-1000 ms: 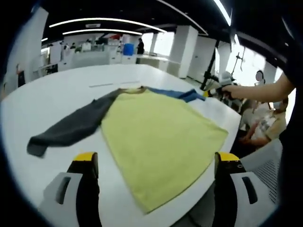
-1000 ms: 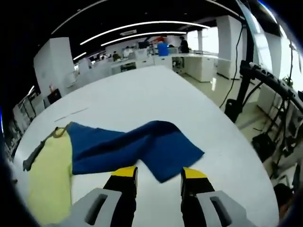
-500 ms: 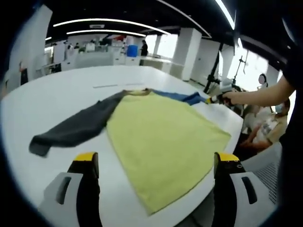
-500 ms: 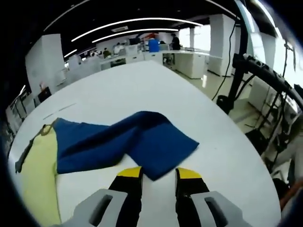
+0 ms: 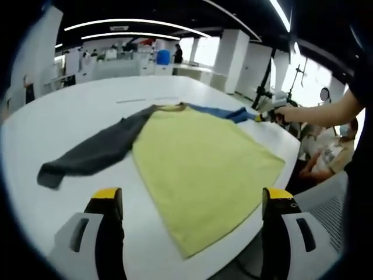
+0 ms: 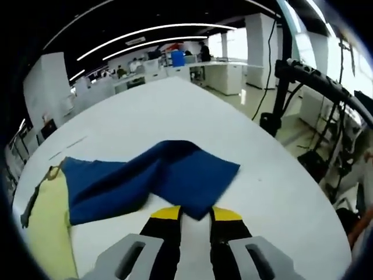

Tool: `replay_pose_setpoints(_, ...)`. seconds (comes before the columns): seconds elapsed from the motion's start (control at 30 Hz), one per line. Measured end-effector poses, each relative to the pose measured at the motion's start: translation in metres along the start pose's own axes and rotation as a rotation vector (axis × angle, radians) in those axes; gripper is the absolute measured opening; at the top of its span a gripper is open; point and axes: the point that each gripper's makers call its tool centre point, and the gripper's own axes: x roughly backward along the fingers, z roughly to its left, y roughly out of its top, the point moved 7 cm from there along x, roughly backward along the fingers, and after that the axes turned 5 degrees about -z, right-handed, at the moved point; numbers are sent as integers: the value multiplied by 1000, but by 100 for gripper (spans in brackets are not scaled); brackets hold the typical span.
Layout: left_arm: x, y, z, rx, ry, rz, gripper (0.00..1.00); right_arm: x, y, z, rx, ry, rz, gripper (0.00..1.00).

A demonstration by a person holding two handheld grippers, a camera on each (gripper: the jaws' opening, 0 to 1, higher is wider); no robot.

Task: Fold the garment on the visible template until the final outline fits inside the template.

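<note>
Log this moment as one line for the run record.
left gripper: open, above yellow body | right gripper: at blue sleeve cuff, grip unclear | grey sleeve: spread flat

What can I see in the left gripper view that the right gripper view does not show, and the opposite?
Left gripper view: the grey sleeve lies spread out, the whole yellow body is seen, and the left gripper is wide open. Right gripper view: the right gripper stands at the blue sleeve's cuff corner. Both: the white table and the garment's collar.
</note>
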Motion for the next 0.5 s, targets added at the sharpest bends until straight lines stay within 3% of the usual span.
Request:
replay_pose_setpoints(0.23, -1, -4, 1, 7, 5, 25, 94, 0, -1, -6, 9, -13, 8, 1)
replay_pose_setpoints(0.5, -1, -4, 1, 11, 6, 24, 92, 12, -5, -7, 12, 0, 3, 0)
